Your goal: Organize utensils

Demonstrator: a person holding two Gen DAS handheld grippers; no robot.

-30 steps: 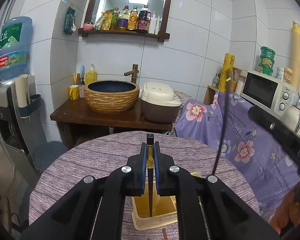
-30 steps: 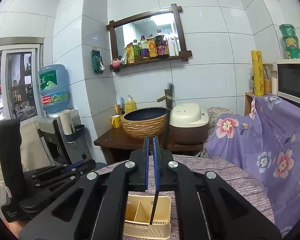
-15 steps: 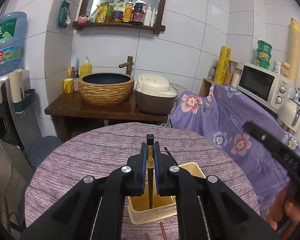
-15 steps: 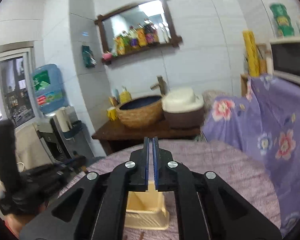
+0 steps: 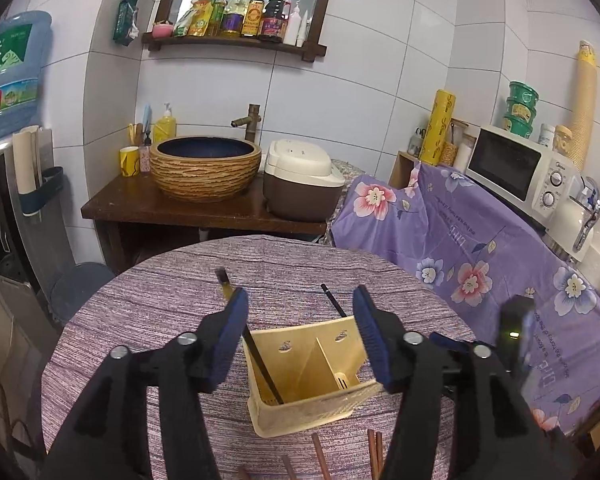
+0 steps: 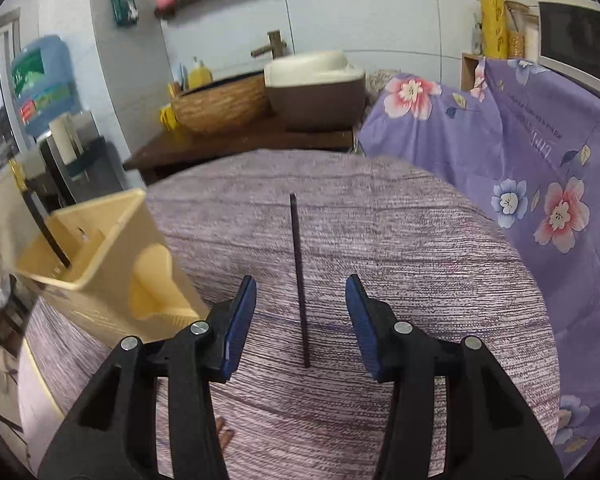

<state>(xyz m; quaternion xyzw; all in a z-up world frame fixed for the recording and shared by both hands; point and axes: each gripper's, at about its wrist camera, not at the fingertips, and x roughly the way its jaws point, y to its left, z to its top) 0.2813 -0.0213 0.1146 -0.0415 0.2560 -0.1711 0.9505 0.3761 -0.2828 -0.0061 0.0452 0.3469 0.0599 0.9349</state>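
Both claws stand spread wide with nothing between their blue pads. Left claw (image 5: 298, 332) hangs over the cream utensil holder (image 5: 312, 376), its fingers set to either side of the holder's open top. Inside the holder's left compartment, a black chopstick with a gold band near its top (image 5: 252, 344) leans up and to the left, its upper end passing just behind the left finger; the band end looks blurred. Another thin black chopstick (image 5: 332, 302) pokes up behind the holder's far rim. Close to the camera, in front of the holder, several reddish-brown chopsticks (image 5: 374, 452) lie on the desk (image 5: 300, 268), which wears a striped purple cloth.

Right claw (image 6: 300, 320) hovers low over that cloth, with a single black chopstick (image 6: 299, 280) lying on the desk between its fingers, touching neither pad and pointing straight away from the camera. In this view the holder (image 6: 100, 264) sits off to the left, well apart from the lone chopstick, with the banded chopstick (image 6: 46, 232) leaning inside it.

Beyond the desk stand a woven basin (image 5: 206, 172), a rice cooker (image 5: 300, 188) and a floral purple cover (image 5: 480, 248).
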